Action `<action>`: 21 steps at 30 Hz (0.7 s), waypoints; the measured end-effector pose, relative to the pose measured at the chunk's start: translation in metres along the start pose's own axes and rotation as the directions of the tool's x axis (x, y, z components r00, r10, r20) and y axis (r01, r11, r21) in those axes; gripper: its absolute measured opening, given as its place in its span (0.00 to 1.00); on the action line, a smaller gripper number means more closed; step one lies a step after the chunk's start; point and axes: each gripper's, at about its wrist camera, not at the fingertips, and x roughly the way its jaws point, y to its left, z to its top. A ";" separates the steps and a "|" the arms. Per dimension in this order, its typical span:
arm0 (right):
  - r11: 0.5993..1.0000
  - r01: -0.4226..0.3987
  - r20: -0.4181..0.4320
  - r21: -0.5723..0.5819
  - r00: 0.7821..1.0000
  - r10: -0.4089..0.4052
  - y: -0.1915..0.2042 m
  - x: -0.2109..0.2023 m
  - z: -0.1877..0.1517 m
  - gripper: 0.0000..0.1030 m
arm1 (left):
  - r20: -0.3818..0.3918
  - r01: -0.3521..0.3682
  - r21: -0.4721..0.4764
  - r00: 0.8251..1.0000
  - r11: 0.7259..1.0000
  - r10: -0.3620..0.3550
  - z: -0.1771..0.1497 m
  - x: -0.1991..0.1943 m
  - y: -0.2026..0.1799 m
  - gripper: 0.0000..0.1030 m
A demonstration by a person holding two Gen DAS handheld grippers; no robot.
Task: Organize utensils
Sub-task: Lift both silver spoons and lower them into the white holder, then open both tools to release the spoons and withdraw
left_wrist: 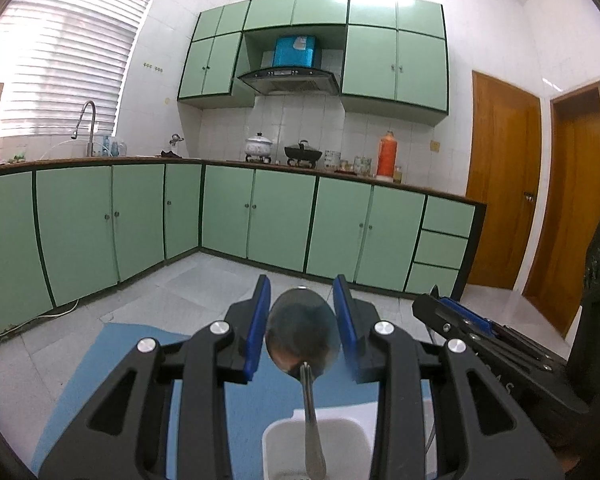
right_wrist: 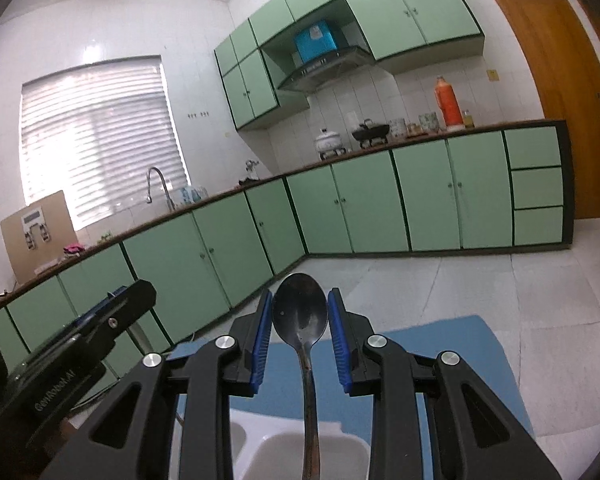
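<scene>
In the left wrist view a metal spoon (left_wrist: 302,330) stands bowl-up in a white holder (left_wrist: 278,448), between the blue pads of my left gripper (left_wrist: 304,322). The jaws stand apart and do not touch the spoon. In the right wrist view a darker metal spoon (right_wrist: 300,314) stands bowl-up in a white holder compartment (right_wrist: 278,454), between the pads of my right gripper (right_wrist: 299,318). A narrow gap shows on each side of the bowl. The spoon handles' lower ends are hidden in the holder.
A blue mat (left_wrist: 140,360) lies under the holder and also shows in the right wrist view (right_wrist: 440,344). The right gripper's body (left_wrist: 480,340) is at the right; the left gripper's body (right_wrist: 80,344) shows at left. Green cabinets (left_wrist: 280,216) and wooden doors (left_wrist: 500,184) stand beyond the tiled floor.
</scene>
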 end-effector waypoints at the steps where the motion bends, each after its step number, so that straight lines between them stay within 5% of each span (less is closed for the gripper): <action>1: 1.000 0.003 0.000 0.000 1.000 -0.003 0.000 0.000 -0.004 0.27 | -0.009 0.002 0.002 1.000 1.000 -0.002 -0.003 0.001 0.001 0.30; 16: 0.999 0.039 -0.093 0.010 0.995 -0.037 -0.006 -0.001 -0.044 0.28 | -0.106 -0.026 0.025 0.994 0.999 0.029 -0.037 0.000 0.013 0.31; 21: 0.999 0.045 -0.094 0.000 0.995 -0.044 -0.003 -0.012 -0.047 0.34 | -0.107 -0.036 0.026 0.994 0.999 0.038 -0.039 -0.011 0.013 0.45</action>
